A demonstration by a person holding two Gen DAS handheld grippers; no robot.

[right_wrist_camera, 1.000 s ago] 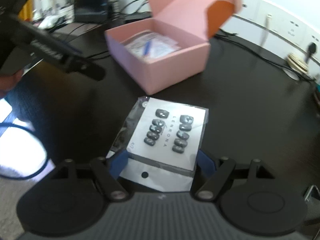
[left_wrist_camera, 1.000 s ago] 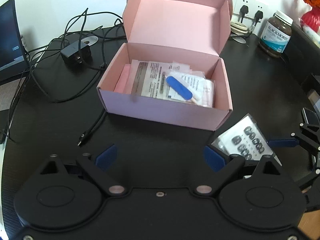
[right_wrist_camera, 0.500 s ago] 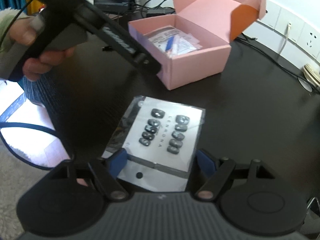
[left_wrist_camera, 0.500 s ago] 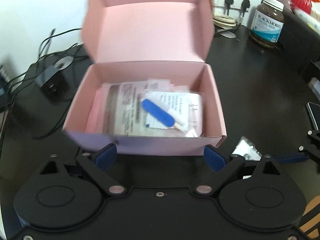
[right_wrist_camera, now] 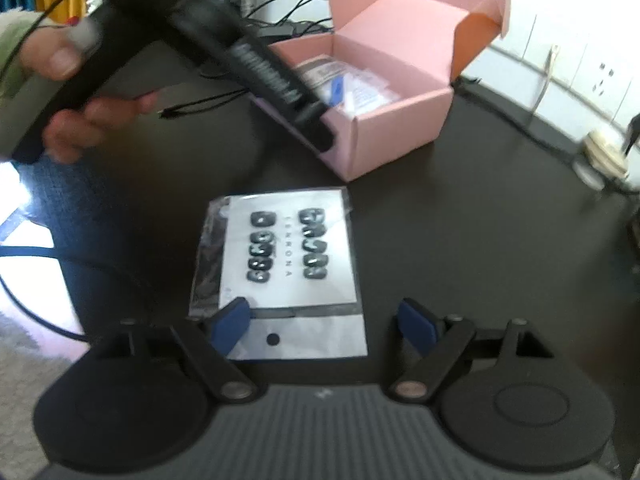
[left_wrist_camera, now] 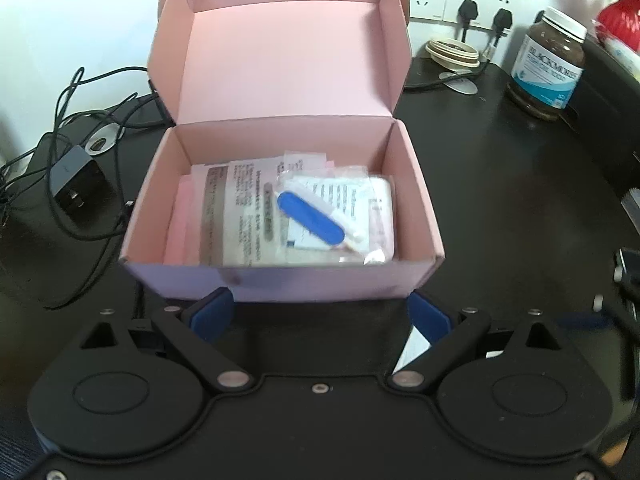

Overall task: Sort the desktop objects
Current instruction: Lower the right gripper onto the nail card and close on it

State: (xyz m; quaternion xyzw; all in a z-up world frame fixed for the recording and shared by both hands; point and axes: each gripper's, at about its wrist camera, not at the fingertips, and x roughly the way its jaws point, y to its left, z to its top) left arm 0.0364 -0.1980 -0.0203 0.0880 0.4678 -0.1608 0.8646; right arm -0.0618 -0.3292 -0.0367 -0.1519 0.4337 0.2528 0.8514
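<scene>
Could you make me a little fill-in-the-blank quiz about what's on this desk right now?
1. The box with its lid up is coloured ____.
2. The long flat stick lying on the papers in the box is coloured ____.
3. The nail packet lies flat on the ____, outside the box.
4. The right gripper has its jaws ____, one on each side of the packet's near end.

Missing words: pink; blue; desk; open

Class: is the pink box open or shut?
Open: the pink box has its lid standing upright behind, leaving the packets inside visible.
</scene>
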